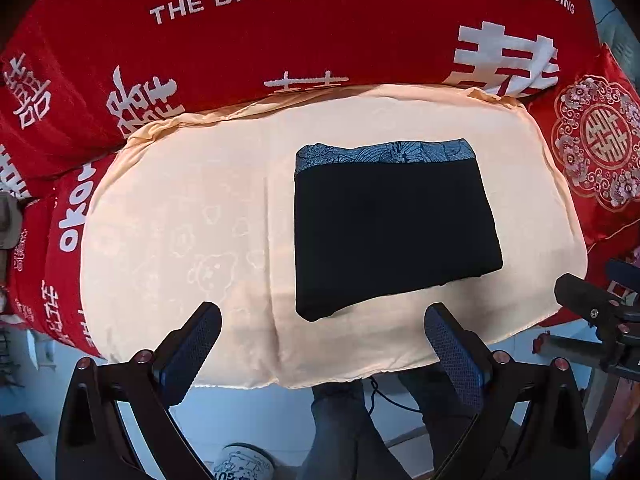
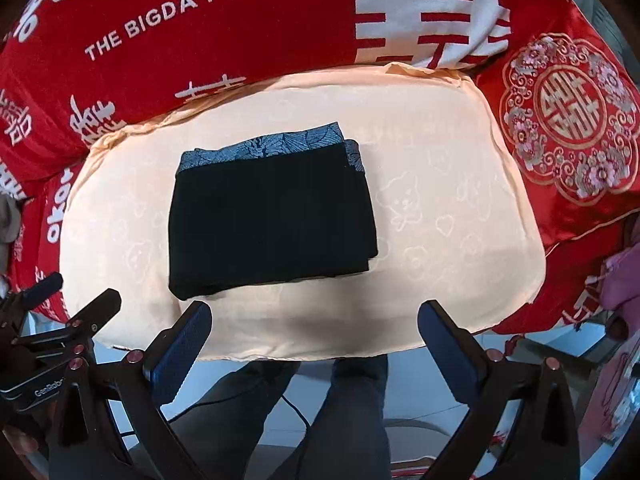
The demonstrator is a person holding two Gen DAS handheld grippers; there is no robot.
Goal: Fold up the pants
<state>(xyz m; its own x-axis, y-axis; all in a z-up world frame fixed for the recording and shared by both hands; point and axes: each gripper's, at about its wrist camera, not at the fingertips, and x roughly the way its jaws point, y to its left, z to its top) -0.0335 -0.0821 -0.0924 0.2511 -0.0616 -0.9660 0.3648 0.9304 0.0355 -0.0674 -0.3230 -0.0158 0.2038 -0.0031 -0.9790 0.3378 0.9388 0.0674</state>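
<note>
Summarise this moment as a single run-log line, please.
pants: folded, on cream cloth | left tongs: open, empty | right tongs: open, empty | contact: none

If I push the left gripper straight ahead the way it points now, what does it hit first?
Most likely the cream cloth just short of the folded black pants. The open left gripper is held off both, with the pants' near edge ahead and slightly right. Depth is hard to judge in the fisheye view.

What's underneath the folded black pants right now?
The black pants lie folded on a cream cloth with faint bear patterns, spread over red bedding. Whatever sits directly beneath the pants is covered, and the inner folded layers are hidden too.
</note>
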